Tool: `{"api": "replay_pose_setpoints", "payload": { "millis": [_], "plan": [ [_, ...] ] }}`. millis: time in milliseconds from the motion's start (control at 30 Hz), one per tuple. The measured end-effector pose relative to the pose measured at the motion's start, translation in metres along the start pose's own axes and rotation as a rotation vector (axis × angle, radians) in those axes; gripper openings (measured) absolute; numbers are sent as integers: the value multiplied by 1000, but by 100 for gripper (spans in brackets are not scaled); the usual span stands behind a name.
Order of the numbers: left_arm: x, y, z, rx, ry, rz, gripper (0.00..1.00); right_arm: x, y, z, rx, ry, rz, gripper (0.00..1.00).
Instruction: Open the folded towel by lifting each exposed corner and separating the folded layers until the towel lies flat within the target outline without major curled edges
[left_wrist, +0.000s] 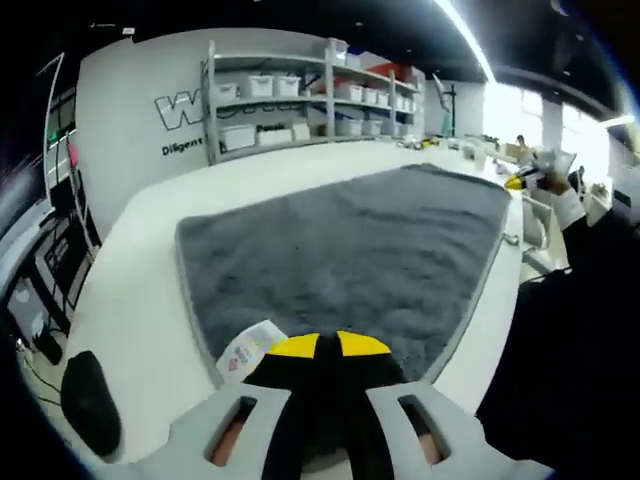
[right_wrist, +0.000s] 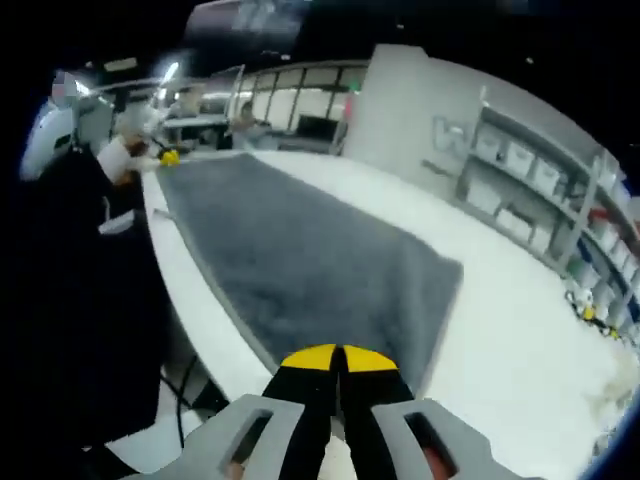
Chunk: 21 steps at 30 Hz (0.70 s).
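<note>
**Grey towel spread across white worktop, both tools at its near edge**

In the left gripper view, the left tool (left_wrist: 318, 345) sits at the bottom of the frame with its yellow-tipped jaws brought together, seemingly pinching the towel's near edge, though the grip itself is hidden by the jaws. Just beside the tips, a white label (left_wrist: 250, 350) lies at the towel's near corner. The towel (left_wrist: 350, 250), grey and plush, lies opened out over the worktop (left_wrist: 140, 290), one long side running close along the worktop's right edge and its far end reaching towards the far corner. A dark oval object (left_wrist: 88, 400) rests on the worktop near its left edge, well apart from the towel. Beyond the worktop stand shelves (left_wrist: 300, 95) of white bins against a wall with lettering.

In the right gripper view, the right tool (right_wrist: 338, 358) has its jaws closed together at the towel's near edge; whether cloth is caught between them cannot be told. The towel (right_wrist: 300, 260) stretches away along the worktop's left edge, with bare worktop (right_wrist: 500, 330) on its right. At the far end a person's hand (right_wrist: 120, 155) holds another yellow-tipped gripper (right_wrist: 170, 157) near the towel's far corner. Shelves (right_wrist: 540, 170) line the right wall.
</note>
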<state>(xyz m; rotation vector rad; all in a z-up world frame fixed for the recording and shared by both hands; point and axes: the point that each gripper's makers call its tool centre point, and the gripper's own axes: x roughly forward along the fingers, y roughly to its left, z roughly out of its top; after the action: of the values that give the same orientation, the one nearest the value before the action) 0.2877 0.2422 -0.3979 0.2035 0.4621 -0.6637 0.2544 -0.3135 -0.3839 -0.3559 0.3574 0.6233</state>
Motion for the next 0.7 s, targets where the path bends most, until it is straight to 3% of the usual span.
{"api": "replay_pose_setpoints", "payload": {
  "millis": [100, 267, 433, 533, 600, 700],
  "plan": [
    [11, -18, 14, 53, -41, -55, 5, 16, -2, -1, -26, 29, -30, 0],
    [30, -37, 29, 42, -97, -108, 3, 30, -2, 0, 31, 20, -31, 0],
    [45, -48, 19, 48, -44, -140, 2, 37, 0, -8, 44, 56, -21, 0],
    [48, -51, 12, 45, -15, -156, 2, 39, 9, -10, 63, 63, 17, 0],
    [48, -51, 12, 40, -13, -158, 1, 41, 16, -17, 31, 104, 45, 0],
    [48, -53, 10, 0, 2, -170, 1, 44, 20, -14, 26, 92, 52, 0]
  ]
}}
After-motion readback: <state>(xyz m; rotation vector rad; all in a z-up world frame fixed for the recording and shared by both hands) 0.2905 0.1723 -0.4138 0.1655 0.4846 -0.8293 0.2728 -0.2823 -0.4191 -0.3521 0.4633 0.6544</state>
